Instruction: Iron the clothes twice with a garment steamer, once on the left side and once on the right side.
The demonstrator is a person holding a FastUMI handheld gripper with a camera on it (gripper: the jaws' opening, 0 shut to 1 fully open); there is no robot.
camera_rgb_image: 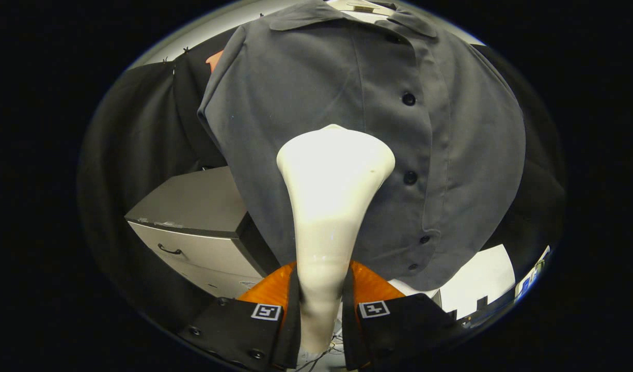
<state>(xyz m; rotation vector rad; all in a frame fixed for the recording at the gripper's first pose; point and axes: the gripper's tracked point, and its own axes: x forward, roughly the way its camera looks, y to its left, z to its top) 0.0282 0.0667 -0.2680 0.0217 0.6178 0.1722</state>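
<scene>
The two fingers of the hand-held gripper (pixel 320 310) are clamped on the slim neck of a white plastic garment steamer (pixel 331 206), one finger pressing on each side of the handle, with a square black-and-white marker (pixel 266 311) on the top of each finger. From between the fingers the steamer rises straight ahead and flares into a broad, rounded head, brightly lit, whose top edge lies against the front of a dark grey short-sleeved button-up shirt (pixel 316 93) hanging just beyond it; whether the head actually touches the cloth cannot be told. The head sits on the shirt panel to the left of the button placket, level with the gap between two of the black round buttons (pixel 409 98) that run down the placket to the right of the steamer. The shirt's collar lies open at the top, far beyond the fingers, around a pale hanger (pixel 363 7), and its curved hem falls just ahead of the right finger. Beyond the left finger and below the shirt's sleeve stands a grey metal drawer cabinet (pixel 192 227) with a dark curved handle on its front. Black cloth hangs behind the shirt on both sides.
</scene>
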